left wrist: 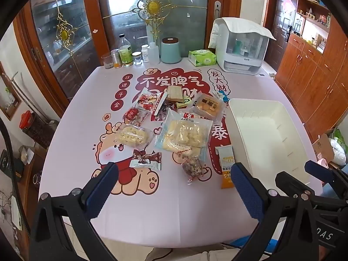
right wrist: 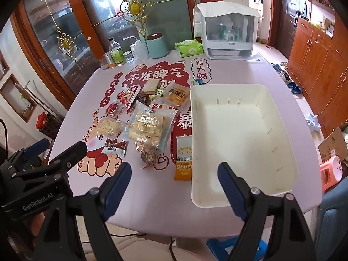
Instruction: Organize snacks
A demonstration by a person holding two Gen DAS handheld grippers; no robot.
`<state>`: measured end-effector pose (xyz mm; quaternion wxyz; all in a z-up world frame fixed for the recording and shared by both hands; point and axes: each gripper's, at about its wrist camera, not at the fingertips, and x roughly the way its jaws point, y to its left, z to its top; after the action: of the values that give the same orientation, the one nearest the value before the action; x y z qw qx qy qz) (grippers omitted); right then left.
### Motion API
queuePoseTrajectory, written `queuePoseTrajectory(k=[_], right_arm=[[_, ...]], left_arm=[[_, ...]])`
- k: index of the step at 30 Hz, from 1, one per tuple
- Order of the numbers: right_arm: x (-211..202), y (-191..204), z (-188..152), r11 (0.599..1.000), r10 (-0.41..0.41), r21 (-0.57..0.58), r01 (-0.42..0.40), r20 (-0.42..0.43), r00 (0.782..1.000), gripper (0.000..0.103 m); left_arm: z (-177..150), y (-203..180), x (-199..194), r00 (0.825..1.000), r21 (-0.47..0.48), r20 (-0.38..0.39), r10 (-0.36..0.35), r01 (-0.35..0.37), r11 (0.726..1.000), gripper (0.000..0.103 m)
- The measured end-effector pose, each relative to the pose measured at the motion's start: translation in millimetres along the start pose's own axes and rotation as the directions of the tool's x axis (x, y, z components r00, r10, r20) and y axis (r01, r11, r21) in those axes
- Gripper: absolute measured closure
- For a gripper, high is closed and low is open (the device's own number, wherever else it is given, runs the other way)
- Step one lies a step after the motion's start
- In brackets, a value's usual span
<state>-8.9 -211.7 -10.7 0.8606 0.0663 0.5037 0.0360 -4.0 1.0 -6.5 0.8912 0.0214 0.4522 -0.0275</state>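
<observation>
Several wrapped snacks lie in a loose pile (left wrist: 174, 119) on the pink table (left wrist: 152, 213), also in the right wrist view (right wrist: 143, 117). A large clear bag of pale biscuits (left wrist: 184, 134) lies in the middle. An orange and white oat bar (left wrist: 226, 167) lies beside an empty white bin (left wrist: 269, 134), which also shows in the right wrist view (right wrist: 239, 139). My left gripper (left wrist: 174, 187) is open and empty above the table's near edge. My right gripper (right wrist: 176, 187) is open and empty, over the bin's near left corner.
Bottles and jars (left wrist: 126, 54), a teal canister (left wrist: 170, 51), a green tissue pack (left wrist: 202, 57) and a white lidded appliance (left wrist: 241, 47) line the table's far edge. Wooden cabinets (left wrist: 315, 76) stand to the right. A glass door (left wrist: 152, 21) is behind.
</observation>
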Motion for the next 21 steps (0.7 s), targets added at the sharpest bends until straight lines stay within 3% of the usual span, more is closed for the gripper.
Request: queuePoseTrajectory(k=[21], right_arm=[[1.7,-2.6,-2.3,1.0,0.0,0.002,0.0,0.002,1.0,0.021]], left_arm=[[-2.9,1.2,0.2,1.0,0.001,-0.001,-0.001,0.001,1.0,0.001]])
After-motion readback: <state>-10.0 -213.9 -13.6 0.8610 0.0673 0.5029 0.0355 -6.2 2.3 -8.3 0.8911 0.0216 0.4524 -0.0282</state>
